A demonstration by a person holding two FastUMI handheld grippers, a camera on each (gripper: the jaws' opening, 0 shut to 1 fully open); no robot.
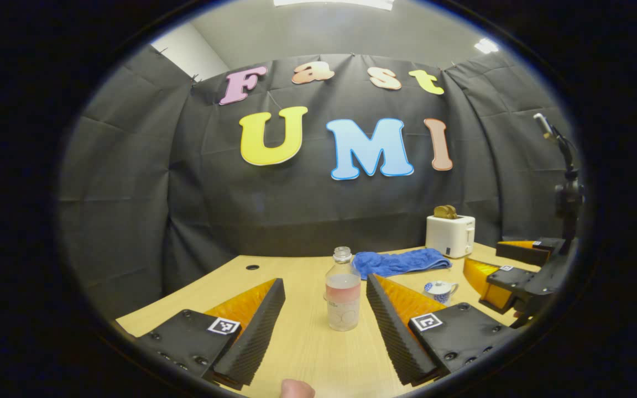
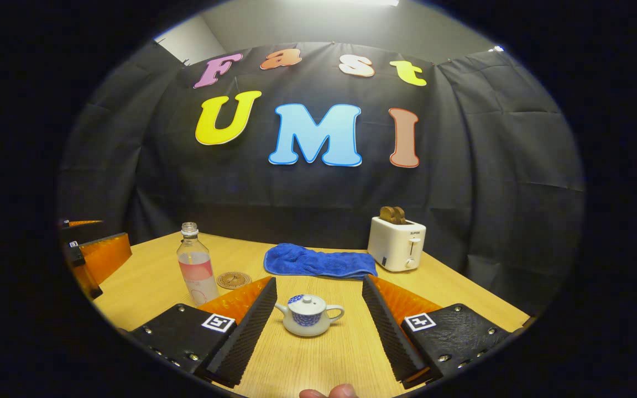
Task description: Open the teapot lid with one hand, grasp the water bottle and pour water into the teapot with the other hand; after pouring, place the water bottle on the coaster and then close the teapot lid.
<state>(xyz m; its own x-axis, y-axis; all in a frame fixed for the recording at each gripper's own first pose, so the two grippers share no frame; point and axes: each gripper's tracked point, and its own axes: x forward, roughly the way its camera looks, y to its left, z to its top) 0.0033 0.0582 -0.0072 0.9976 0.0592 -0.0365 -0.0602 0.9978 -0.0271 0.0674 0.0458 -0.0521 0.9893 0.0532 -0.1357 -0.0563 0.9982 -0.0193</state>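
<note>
The fingers (image 1: 252,326) of the left gripper (image 1: 325,331) stand wide apart above the table (image 1: 307,354), and the water bottle (image 1: 343,296) stands upright on the wood between and a little beyond their tips, touching neither. The fingers (image 2: 244,326) of the right gripper (image 2: 318,326) are likewise spread wide, with the teapot (image 2: 307,315) sitting on the table between them, clear of both, its lid (image 2: 306,300) on.

The table is a light wooden top set against the dark cloth wall. At its far side, in the right gripper view, a white toaster (image 2: 396,243) stands with two slices of toast (image 2: 392,214) poking from its slots. Just to the left of it lies a crumpled blue towel (image 2: 318,262). The bottle stands further left, uncapped, partly filled with clear water and wrapped with a pink label band. Just beside its base, towards the towel, lies a small round coaster (image 2: 234,279), flat on the wood. The teapot is small and white with a blue pattern, spout pointing left and handle right in that view.

In the left gripper view the teapot sits to the right of the bottle, near the towel, with the right gripper further to the right. A fingertip (image 1: 296,388) shows at the bottom edge of that view.
</note>
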